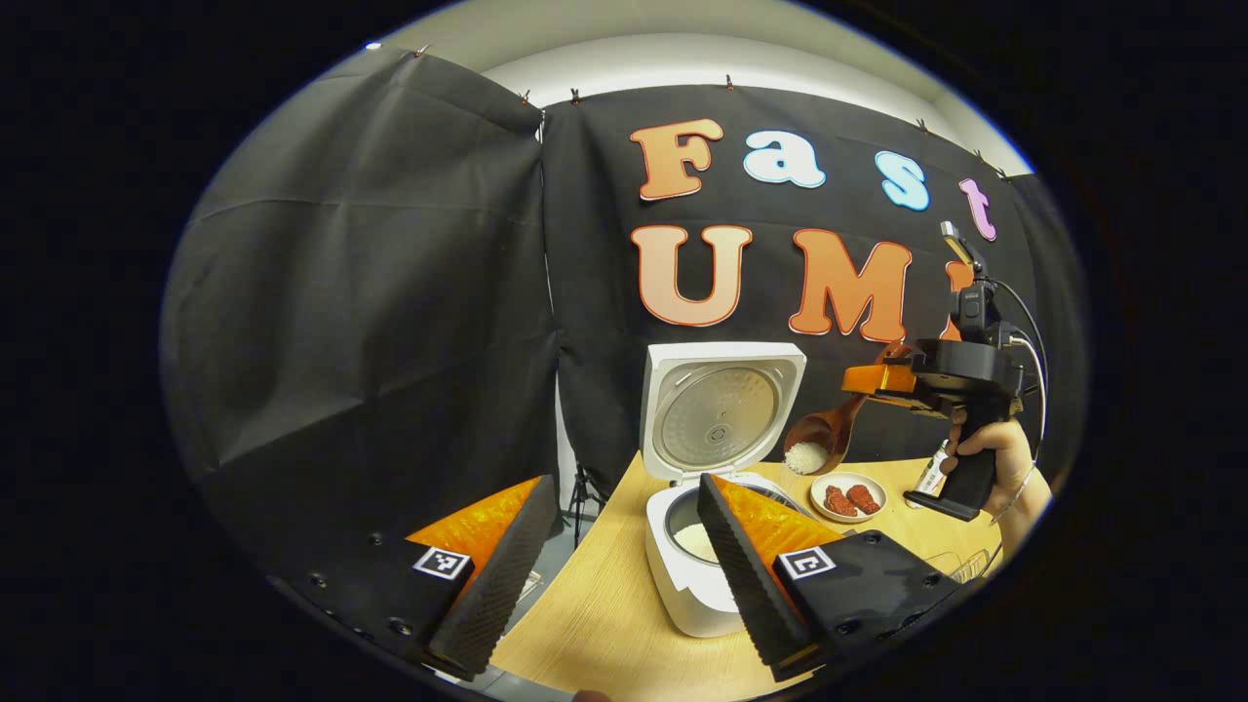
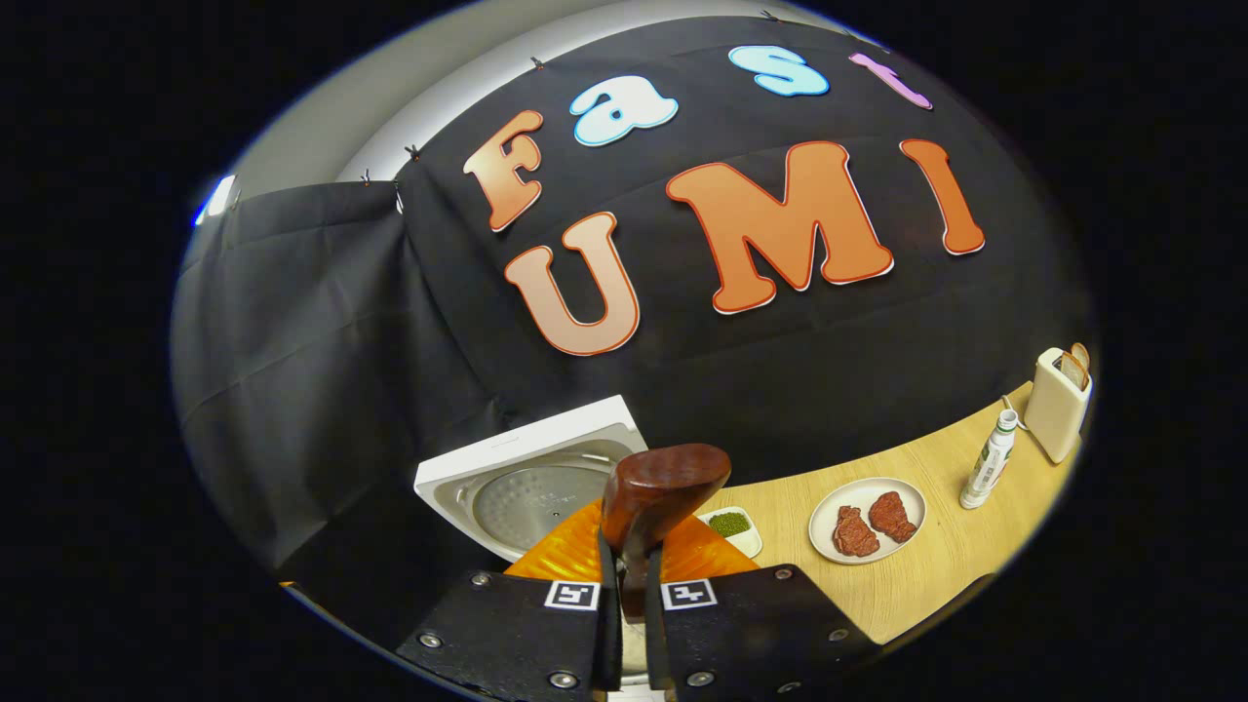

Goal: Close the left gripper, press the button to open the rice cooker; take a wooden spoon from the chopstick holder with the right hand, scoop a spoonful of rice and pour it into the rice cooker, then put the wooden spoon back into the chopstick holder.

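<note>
The wooden spoon (image 1: 822, 436), its bowl heaped with rice (image 1: 806, 456), hangs tilted just above and beside the open rice cooker (image 1: 694, 561), whose lid (image 1: 720, 411) stands upright. The right gripper (image 1: 882, 378) is clamped on the spoon's handle. The left gripper (image 1: 609, 570) hovers before the cooker, fingers spread wide, holding nothing. Beyond the cooker a plate (image 1: 848, 498) sits on the table (image 1: 604, 624).

Staged kitchen booth: black cloth wall (image 1: 390, 292), wooden table (image 1: 604, 604), rice cooker (image 1: 702, 546).
</note>
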A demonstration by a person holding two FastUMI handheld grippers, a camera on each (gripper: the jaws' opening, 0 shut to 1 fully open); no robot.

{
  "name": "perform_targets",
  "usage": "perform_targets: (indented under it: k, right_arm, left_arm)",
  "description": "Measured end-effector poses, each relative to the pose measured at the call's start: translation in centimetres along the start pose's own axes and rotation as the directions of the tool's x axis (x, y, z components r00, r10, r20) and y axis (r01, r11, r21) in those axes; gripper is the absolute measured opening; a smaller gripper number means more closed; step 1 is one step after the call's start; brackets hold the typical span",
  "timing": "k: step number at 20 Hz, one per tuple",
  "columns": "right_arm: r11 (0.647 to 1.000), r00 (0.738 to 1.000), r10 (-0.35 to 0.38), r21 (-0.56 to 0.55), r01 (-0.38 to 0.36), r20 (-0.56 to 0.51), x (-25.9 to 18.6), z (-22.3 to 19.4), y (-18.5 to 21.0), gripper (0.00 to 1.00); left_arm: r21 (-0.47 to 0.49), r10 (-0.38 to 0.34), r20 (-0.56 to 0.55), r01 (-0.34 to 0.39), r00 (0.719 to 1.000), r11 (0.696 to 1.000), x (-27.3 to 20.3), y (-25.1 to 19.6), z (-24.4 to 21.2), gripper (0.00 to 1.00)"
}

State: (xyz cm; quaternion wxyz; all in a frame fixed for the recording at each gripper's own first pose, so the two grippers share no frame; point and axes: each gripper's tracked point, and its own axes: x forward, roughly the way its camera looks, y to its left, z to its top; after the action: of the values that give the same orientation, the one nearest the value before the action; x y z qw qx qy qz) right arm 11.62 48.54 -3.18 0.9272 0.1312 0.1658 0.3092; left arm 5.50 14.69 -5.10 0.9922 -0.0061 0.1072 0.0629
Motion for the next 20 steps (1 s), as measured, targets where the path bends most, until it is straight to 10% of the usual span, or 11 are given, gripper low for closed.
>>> perform_targets:
  k: [20]
  right_arm:
    - [0.953, 0.996, 0.074, -0.299, -0.055, 0.051, -0.7, -0.7, 2.7, 0.09]
  left_arm:
    - [0.002, -0.002, -0.009, 0.002, 1.000, 1.000, 0.5, -0.3, -0.7, 0.99]
